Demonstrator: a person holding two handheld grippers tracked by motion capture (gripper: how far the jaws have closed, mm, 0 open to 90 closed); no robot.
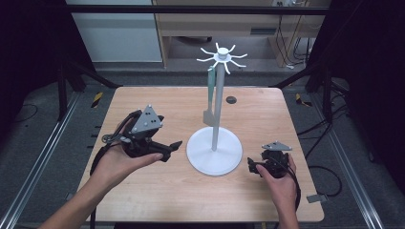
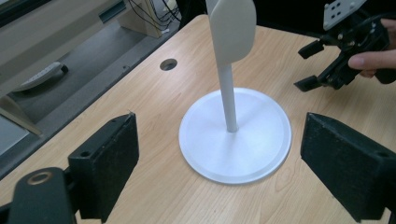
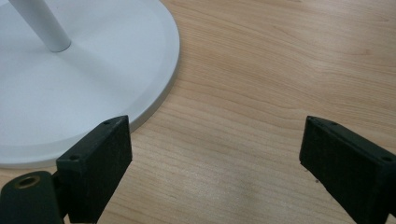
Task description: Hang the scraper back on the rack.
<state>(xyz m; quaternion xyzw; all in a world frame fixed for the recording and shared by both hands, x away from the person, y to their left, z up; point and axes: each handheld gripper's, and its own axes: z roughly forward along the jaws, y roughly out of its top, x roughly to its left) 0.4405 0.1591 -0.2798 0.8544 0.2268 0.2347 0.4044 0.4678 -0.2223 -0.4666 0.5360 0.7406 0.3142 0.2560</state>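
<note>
A white stand rises from a round base [image 1: 200, 153] at the table's middle, with a thin pole [image 1: 217, 109] and a crown of hooks [image 1: 222, 56]. A grey spatula [image 1: 209, 102] hangs from one hook beside the pole. My left gripper [image 1: 172, 150] is held left of the base, open and empty; in the left gripper view [image 2: 222, 123] its pads frame the base [image 2: 252, 154], the pole [image 2: 228, 98] and the spatula blade [image 2: 232, 28]. My right gripper [image 1: 251, 167] rests right of the base, open with bare wood between its pads [image 3: 215, 126], the base rim [image 3: 93, 84] at its left.
The wooden table [image 1: 157, 191] has a round cable hole [image 1: 231, 99] behind the stand. Metal rails [image 1: 43, 157] run along both sides of the table. A cabinet and cables stand beyond the far edge. The right gripper [image 2: 310, 65] shows across the base in the left gripper view.
</note>
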